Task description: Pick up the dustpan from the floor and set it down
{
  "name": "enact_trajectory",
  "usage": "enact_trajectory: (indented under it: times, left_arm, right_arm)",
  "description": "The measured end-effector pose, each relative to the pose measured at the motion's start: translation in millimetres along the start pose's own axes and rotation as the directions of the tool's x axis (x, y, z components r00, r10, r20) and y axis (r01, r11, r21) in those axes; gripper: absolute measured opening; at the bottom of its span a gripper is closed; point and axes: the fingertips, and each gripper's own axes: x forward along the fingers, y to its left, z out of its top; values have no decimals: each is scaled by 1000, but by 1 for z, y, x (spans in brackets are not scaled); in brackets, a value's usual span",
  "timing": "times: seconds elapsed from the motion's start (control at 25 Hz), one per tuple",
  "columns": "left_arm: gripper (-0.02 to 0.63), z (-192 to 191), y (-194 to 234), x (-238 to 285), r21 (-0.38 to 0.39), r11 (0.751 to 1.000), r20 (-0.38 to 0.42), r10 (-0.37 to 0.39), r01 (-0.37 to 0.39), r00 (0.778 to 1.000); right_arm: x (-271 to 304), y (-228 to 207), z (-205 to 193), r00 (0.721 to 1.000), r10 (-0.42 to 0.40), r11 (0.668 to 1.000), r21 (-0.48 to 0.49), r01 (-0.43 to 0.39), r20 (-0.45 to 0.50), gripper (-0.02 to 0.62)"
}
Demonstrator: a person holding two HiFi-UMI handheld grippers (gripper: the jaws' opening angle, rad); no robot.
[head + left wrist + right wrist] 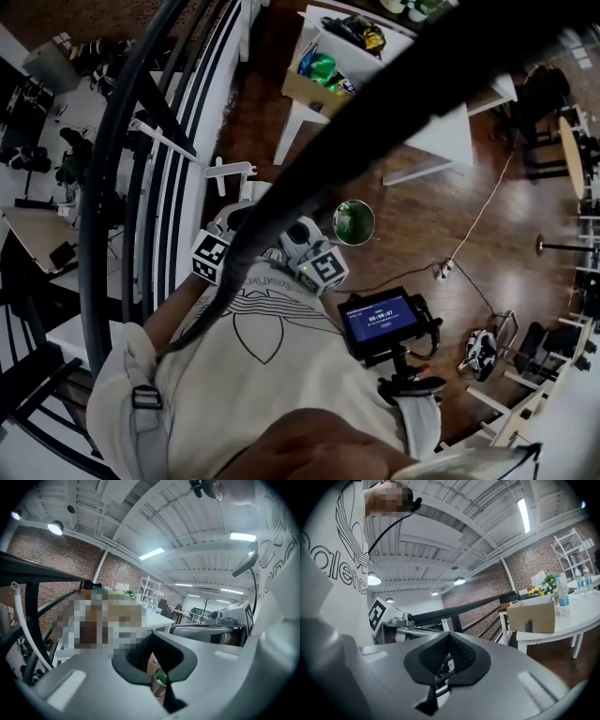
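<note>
Wooden floor fills the frame's right, a white worktop at top. Both the left hand-held gripper and right hand-held gripper have jaws together, empty. A dark blurred band crosses diagonally; the dustpan cannot be made out.

A blurred dark strap crosses the head view, hiding parts of the left tool and white worktop.

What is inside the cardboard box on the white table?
In the head view, the open box holds a green item and a blue item beside it. Whatever lies under them is covered. In the right gripper view the box's side hides all of it.
</note>
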Motion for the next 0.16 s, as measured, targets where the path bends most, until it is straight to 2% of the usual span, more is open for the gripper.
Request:
enact_trajectory:
  times: [0.16]
  left_arm:
    - [20,-4,5,7,3,1000,-1,8,-8,1000]
  right_arm:
    - [2,-3,-1,1000,8,1000,-10,-8,-12,0]
